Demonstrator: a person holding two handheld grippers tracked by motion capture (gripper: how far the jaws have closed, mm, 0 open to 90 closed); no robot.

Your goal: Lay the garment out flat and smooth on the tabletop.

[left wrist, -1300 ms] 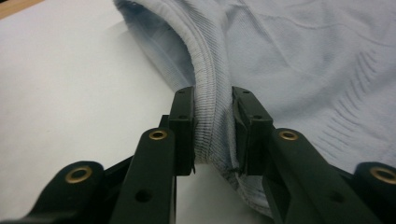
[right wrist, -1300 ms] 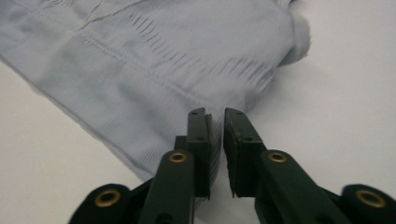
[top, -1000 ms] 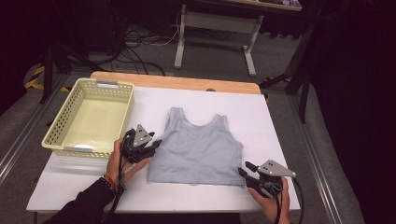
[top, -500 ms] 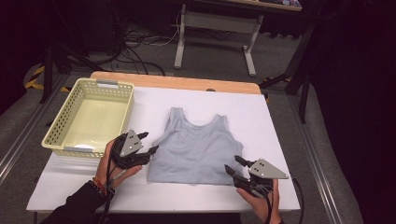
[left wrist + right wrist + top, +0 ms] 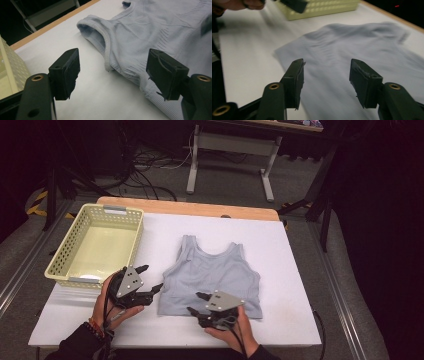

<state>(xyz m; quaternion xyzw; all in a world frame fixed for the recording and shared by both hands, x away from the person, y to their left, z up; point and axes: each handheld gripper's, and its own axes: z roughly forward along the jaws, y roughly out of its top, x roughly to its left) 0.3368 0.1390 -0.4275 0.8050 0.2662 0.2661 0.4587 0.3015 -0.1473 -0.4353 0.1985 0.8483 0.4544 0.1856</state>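
Observation:
A light grey tank top (image 5: 212, 272) lies flat on the white table (image 5: 295, 270), straps pointing away from me. My left gripper (image 5: 151, 278) hovers at the shirt's left edge; its jaws have just been opening and stand open. In the left gripper view the left gripper (image 5: 113, 72) frames the tank top's (image 5: 155, 27) armhole and side seam without touching them. My right gripper (image 5: 195, 303) is open over the bottom hem, left of its middle, its jaws widened a moment ago. The right gripper (image 5: 327, 80) sits just above the tank top (image 5: 352, 42), the cloth unpinched.
A pale yellow plastic basket (image 5: 60, 256) stands at the table's left, just beyond the left hand, and has nothing in it. The basket (image 5: 324, 8) also shows far off in the right gripper view. The wooden table edge (image 5: 190, 208) runs along the back; desk legs and cables stand beyond it.
The right gripper slid left along the front hem from the shirt's lower right corner to near its middle. The left gripper drew back slightly off the shirt's edge and opened wider.

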